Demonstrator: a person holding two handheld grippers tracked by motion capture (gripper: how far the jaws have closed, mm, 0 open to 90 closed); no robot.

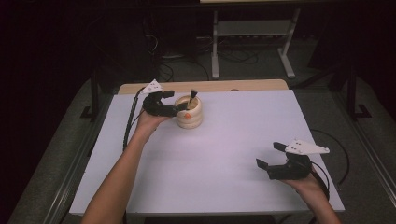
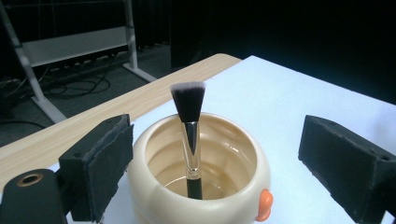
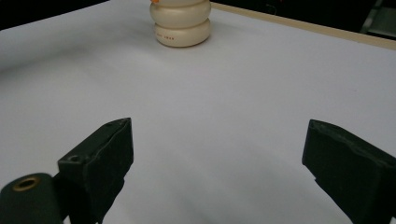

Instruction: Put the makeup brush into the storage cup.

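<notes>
A cream ribbed pot (image 1: 189,115) with an orange knob on its side stands on the white table top (image 1: 224,149) at the back left. A makeup brush (image 1: 193,95) with dark bristles stands upright in it, handle down. My left gripper (image 1: 177,101) hovers just left of the pot, open, its jaws spread either side of the brush (image 2: 188,100) and pot (image 2: 144,186) without touching them. My right gripper (image 1: 270,154) is open near the front right edge, nothing between its jaws (image 3: 217,144). The pot (image 3: 183,23) stands far off in the right gripper view.
A wooden strip (image 1: 210,86) runs along the table's far edge. Beyond it stands a metal rack frame (image 1: 252,32) on a dark floor with cables. Black cables trail from both grippers off the table sides.
</notes>
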